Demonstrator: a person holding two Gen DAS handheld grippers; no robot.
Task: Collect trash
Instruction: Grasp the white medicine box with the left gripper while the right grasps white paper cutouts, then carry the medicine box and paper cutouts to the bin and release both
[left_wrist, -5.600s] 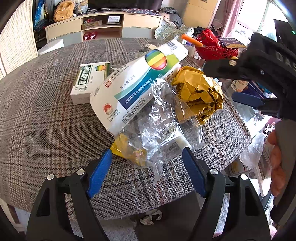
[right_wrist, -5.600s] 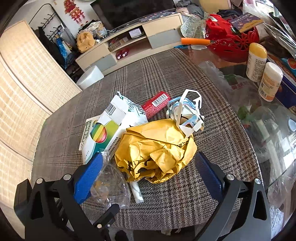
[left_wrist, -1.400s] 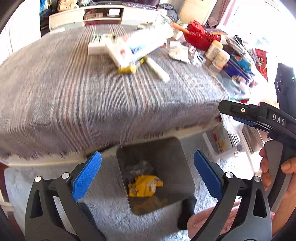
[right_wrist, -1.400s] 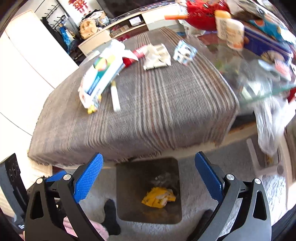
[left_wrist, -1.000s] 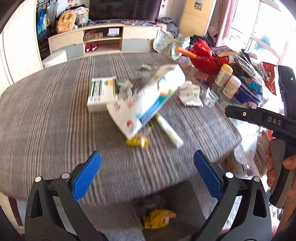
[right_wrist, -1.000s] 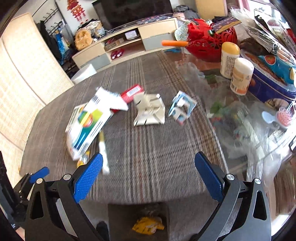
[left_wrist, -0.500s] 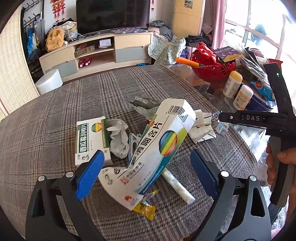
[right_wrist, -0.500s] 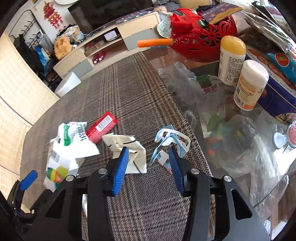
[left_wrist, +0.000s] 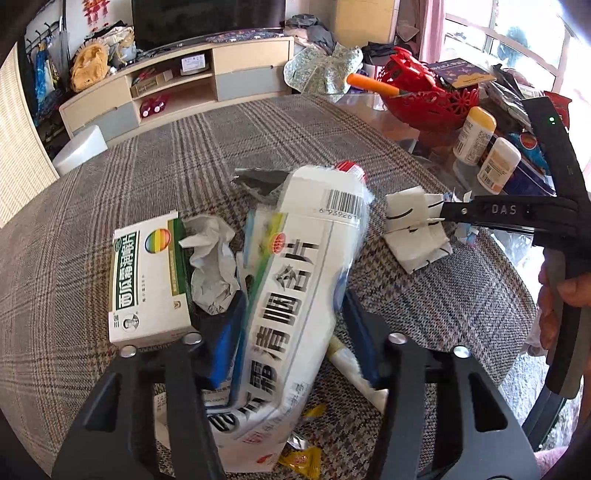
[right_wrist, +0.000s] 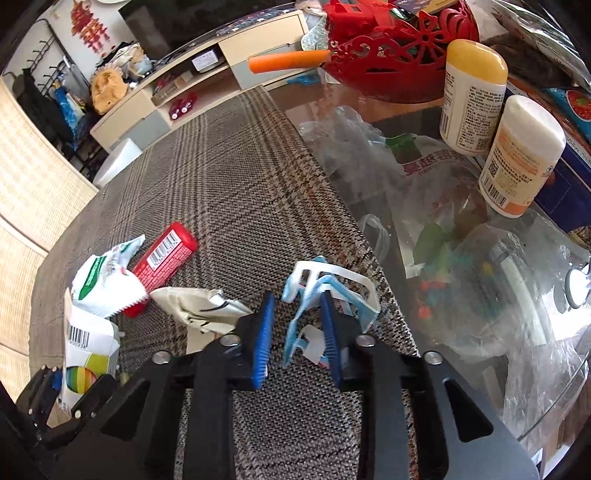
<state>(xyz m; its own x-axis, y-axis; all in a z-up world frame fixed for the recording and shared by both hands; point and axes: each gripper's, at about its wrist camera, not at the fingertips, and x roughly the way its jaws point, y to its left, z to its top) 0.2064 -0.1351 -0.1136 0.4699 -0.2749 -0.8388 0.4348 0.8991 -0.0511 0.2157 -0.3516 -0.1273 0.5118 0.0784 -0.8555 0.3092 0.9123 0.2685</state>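
In the left wrist view my left gripper (left_wrist: 291, 325) is shut on the long white medicine box (left_wrist: 295, 295) with a rainbow logo and barcode, which lies on the plaid-covered table (left_wrist: 184, 155). In the right wrist view my right gripper (right_wrist: 297, 334) is closed around the blue and white plastic scrap (right_wrist: 317, 295); its pads touch or nearly touch it. Folded white paper (right_wrist: 199, 304) lies just left of it. A red pack (right_wrist: 166, 254) and a green-white wrapper (right_wrist: 103, 280) lie further left.
A smaller green-white medicine box (left_wrist: 147, 273), crumpled tissue (left_wrist: 214, 258), a white tube (left_wrist: 354, 373) and a yellow wrapper (left_wrist: 299, 459) lie around the long box. Two pill bottles (right_wrist: 521, 155), a red basket (right_wrist: 391, 48) and plastic bags (right_wrist: 461, 258) sit on the glass at right.
Both grippers came up from the bin below the table edge to the tabletop. The left closed on the long white box; the right narrowed around the blue and white scrap.
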